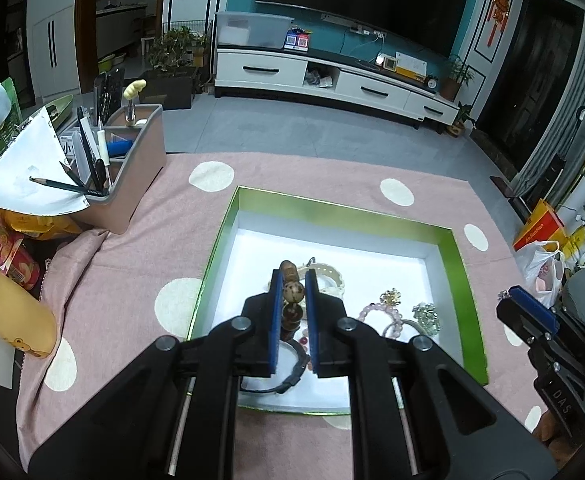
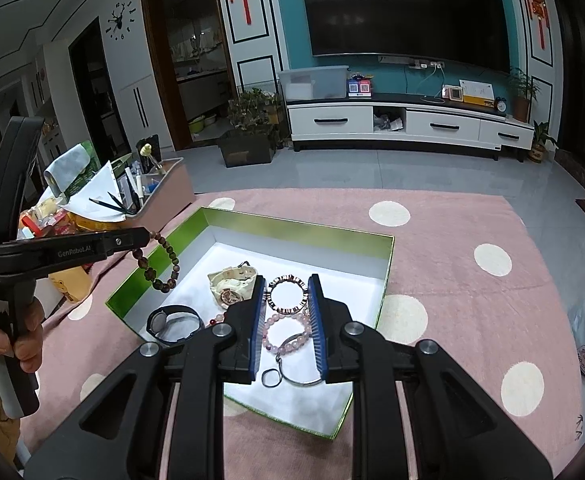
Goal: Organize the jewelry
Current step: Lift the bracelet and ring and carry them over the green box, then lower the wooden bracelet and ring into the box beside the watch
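Gripping a brown bead bracelet (image 2: 158,261) between its blue pads, the left gripper (image 1: 292,286) holds it lifted over the left wall of the green box (image 2: 164,250), the loop dangling free in the left of the right wrist view; the step in hand looks like carrying this bracelet to its place, and the next move calls for lowering it onto bare white floor and releasing without snagging what lies below; the right gripper (image 2: 285,298) hovers at the frame's centre with its jaws apart and nothing clamped, a pink bead bracelet (image 2: 286,334) and a dark-and-white ring bracelet (image 2: 287,295) showing between the fingers; further out, a cream watch (image 2: 232,284) and a black band (image 2: 172,323) crowd the box's lower left; a pen organizer (image 1: 132,168) stands at upper left on the pink dotted cloth (image 2: 472,320), well apart from the box.
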A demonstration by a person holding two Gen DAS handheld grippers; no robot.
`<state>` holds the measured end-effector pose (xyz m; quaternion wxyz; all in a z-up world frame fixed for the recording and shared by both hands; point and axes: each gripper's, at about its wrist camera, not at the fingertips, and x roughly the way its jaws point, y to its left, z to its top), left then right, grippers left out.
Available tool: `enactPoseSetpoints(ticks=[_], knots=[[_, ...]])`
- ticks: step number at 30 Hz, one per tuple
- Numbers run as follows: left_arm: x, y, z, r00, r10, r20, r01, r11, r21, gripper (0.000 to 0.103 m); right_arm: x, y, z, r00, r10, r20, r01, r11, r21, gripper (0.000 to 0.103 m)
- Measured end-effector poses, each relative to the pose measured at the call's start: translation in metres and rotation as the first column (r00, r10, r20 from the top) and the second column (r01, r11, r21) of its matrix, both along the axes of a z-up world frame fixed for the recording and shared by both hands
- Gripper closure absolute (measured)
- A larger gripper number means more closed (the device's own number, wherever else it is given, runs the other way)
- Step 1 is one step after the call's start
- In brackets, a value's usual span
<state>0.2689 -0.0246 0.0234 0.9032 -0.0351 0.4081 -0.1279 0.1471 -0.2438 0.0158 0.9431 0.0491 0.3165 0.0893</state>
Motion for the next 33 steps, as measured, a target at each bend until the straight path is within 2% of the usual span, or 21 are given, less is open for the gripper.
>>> enactPoseSetpoints(ticks=[33], knots=[[0.043, -0.009, -0.057, 0.991, 0.040, -0.124, -0.028, 0.994, 0.103, 0.092, 0.053, -0.007, -0.031, 0.991, -0.019, -0.130, 0.020, 1.000, 0.008, 0.082]])
